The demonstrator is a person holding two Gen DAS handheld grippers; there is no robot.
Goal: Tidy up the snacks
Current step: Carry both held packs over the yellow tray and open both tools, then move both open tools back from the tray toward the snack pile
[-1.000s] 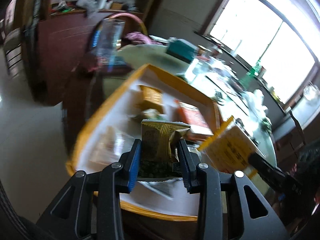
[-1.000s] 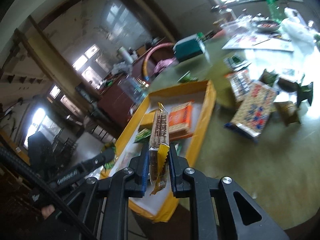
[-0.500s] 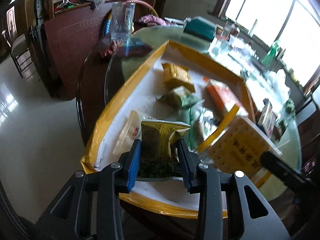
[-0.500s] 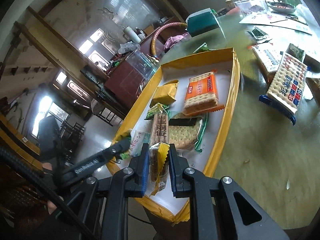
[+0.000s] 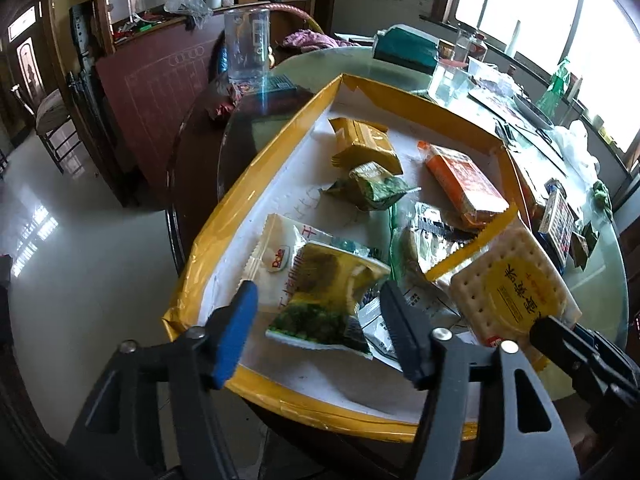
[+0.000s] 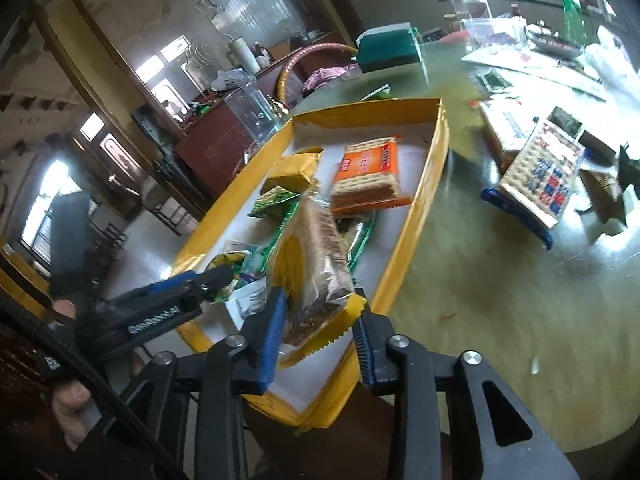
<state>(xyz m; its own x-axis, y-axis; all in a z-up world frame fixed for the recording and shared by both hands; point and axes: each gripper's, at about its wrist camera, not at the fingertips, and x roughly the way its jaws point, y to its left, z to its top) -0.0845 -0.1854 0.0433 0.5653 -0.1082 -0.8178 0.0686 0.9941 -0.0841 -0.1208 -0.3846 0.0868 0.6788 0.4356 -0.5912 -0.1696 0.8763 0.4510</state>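
Snacks fill the yellow-walled, white-floored cardboard tray [image 5: 256,168] on my round glass-topped table [image 6: 480,280]. A second ago my left tongs [image 5: 316,320] pinched the yellow-green foil snack packet [image 5: 328,292]; now their jaws are opening, and the packet lies loose between them on a white pouch near the tray's near rim. My right tongs [image 6: 320,320], which held the yellow-ended clear cracker packet [image 6: 320,248] tight, are also opening; the packet leans between the blue pads, blurred, over the near end of the tray. An orange cracker pack [image 6: 370,176] and a gold foil pack [image 5: 366,144] lie farther in. Loose packs, including a blue-edged cracker sleeve [image 6: 536,184], sit on open tabletop right of the tray. A dark wooden cabinet [image 5: 160,92] stands behind, with bare pale floor [image 5: 80,240] off the table's left edge.
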